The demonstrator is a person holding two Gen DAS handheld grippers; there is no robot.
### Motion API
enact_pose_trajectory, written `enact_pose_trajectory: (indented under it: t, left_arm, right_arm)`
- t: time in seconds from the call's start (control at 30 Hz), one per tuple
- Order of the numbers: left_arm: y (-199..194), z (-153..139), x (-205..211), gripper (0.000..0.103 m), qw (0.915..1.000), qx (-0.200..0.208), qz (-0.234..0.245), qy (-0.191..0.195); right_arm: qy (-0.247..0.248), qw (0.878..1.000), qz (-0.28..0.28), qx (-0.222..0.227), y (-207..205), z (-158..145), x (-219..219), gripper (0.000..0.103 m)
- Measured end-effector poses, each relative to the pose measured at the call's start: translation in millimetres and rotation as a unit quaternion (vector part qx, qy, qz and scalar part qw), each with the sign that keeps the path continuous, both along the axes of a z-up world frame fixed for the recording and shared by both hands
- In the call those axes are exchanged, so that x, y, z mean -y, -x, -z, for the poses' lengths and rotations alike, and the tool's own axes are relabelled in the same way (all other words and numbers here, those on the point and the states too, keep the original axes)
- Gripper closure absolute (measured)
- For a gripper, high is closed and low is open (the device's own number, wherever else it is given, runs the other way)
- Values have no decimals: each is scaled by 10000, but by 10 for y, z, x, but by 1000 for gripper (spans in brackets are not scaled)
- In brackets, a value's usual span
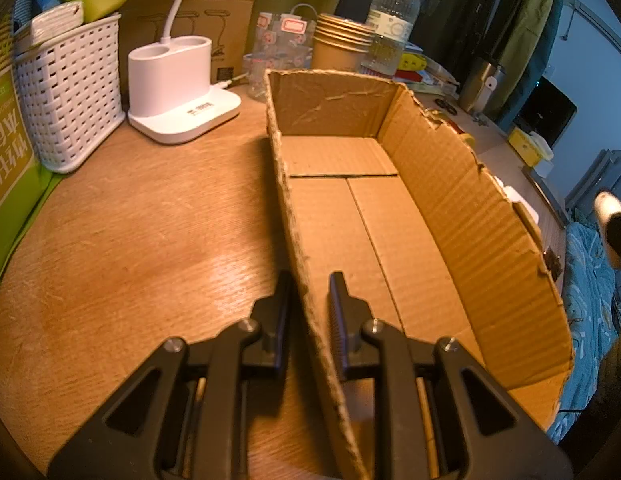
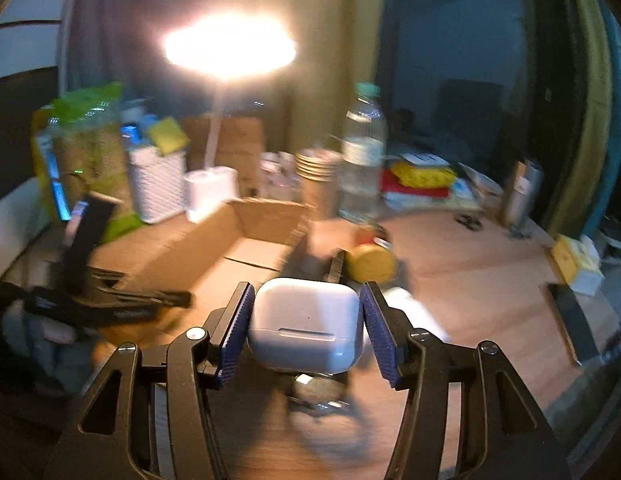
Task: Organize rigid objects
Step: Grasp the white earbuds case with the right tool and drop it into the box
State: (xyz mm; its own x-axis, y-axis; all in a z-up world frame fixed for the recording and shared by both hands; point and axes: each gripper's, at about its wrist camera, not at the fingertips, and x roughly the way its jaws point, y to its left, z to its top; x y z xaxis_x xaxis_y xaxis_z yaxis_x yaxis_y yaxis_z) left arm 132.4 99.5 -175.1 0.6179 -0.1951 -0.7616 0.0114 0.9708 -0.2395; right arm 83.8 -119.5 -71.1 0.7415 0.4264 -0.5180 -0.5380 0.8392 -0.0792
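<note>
right wrist view is motion-blurred; object under the earbud case (image 2: 304,322) unidentifiable.

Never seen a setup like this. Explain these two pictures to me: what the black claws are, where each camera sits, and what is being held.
The black claws are two-finger grippers, one in each of a person's hands, with a camera on each looking along its fingers. In the left view, the left gripper straddles the near wall of an empty cardboard box on a wooden desk; whether it pinches the wall I cannot tell. Behind stand a white basket and lamp base. The right view is blurred: the right gripper holds a white earbud case between its pads, above the desk.
</note>
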Motion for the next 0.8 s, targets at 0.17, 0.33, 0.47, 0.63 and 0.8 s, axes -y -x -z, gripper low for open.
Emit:
enact_pose_trajectory:
  t: [0.17, 0.33, 0.47, 0.63, 0.8]
  left_arm:
    - [0, 2, 0, 84, 10000, 1, 0, 3]
    - [-1, 2, 0, 84, 10000, 1, 0, 5]
    - [-2, 2, -1, 84, 10000, 2, 0, 6]
    - [-2, 1, -3, 84, 10000, 0, 1, 7]
    - [-3, 2, -4, 82, 10000, 1, 3, 7]
  right_arm:
    - [25, 9990, -430, -86, 68, 45, -285, 45]
    - [125, 9974, -670, -242, 123, 159, -469, 45]
    - [292, 9957, -808, -339, 156, 263, -564, 45]
    - [438, 9930, -962, -533, 167, 373, -635, 45]
    - [480, 9910, -1091, -601, 192, 414, -671, 45]
